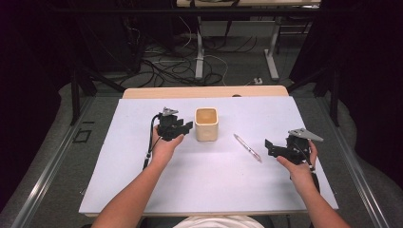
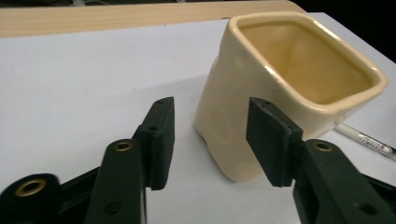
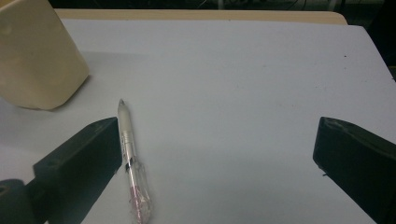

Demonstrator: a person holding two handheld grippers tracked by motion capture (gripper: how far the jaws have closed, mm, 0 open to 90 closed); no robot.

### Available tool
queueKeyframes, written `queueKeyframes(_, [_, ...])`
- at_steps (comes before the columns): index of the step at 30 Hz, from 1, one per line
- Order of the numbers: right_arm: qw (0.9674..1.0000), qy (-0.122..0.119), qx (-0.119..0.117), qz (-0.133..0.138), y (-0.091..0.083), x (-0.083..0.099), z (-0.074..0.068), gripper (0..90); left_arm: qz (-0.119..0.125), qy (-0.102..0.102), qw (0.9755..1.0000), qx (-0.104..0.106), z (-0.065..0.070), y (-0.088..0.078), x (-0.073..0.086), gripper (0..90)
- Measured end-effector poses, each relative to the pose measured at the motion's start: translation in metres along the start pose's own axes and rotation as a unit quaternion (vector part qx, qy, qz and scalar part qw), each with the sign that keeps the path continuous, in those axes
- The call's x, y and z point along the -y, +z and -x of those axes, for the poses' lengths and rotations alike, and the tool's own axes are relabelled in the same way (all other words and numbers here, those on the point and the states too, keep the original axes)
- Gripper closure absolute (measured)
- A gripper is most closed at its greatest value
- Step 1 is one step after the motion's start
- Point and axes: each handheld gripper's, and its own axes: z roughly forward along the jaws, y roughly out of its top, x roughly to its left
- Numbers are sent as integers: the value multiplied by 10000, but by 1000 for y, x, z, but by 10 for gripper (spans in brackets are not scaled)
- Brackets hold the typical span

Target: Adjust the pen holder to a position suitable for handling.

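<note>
A cream square cup (image 1: 206,124) stands near a pen (image 1: 247,147) on the white table (image 1: 199,180)

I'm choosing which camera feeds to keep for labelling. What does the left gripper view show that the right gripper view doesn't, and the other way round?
Only the left gripper view: the open mouth and inside of the cream cup, and the left gripper, its jaws apart just short of the cup's near corner.

Only the right gripper view: the pen along its whole length, lying by the left jaw of the wide-open right gripper, and the white mat's right edge.

Both: cup, pen, white mat, and the wooden table edge beyond.
</note>
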Motion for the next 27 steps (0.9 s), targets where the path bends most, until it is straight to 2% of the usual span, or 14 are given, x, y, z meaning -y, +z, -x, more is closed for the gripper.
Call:
queueKeyframes(6, [10000,-37,-45,12,0,-2,-3,0,166,185,9997,-45,2,-11,-2,386])
queueKeyframes(8, [10000,-50,-31,27,0,-2,-5,0,187,161,9997,-62,2,-15,-1,358])
queueKeyframes(10, [10000,8,-44,13,0,-2,-7,0,221,186,9994,-181,2,-20,-1,328])
queueKeyframes(14, [9999,-49,-98,-1,0,-3,-11,0,388,122,9987,-292,1,-34,3,314])
queueKeyframes(16, [9998,-116,-147,-20,0,-4,-14,0,417,4,9990,-187,0,-40,6,303])
queueKeyframes(18, [9997,-166,-189,-11,0,-4,-16,0,402,-8,9990,-169,-2,-45,9,271])
queueKeyframes(20, [9996,-179,-234,3,0,-5,-17,0,366,47,9993,-82,-5,-51,12,227])
queueKeyframes(22, [9995,-195,-251,33,-1,-6,-19,0,372,108,9992,-82,-5,-55,16,146])
queueKeyframes(24, [9994,-186,-288,39,-1,-7,-21,0,390,308,9987,-123,-5,-60,19,135])
queueKeyframes(27, [9992,-233,-317,49,-2,-8,-22,0,367,374,9986,31,-5,-67,24,31])
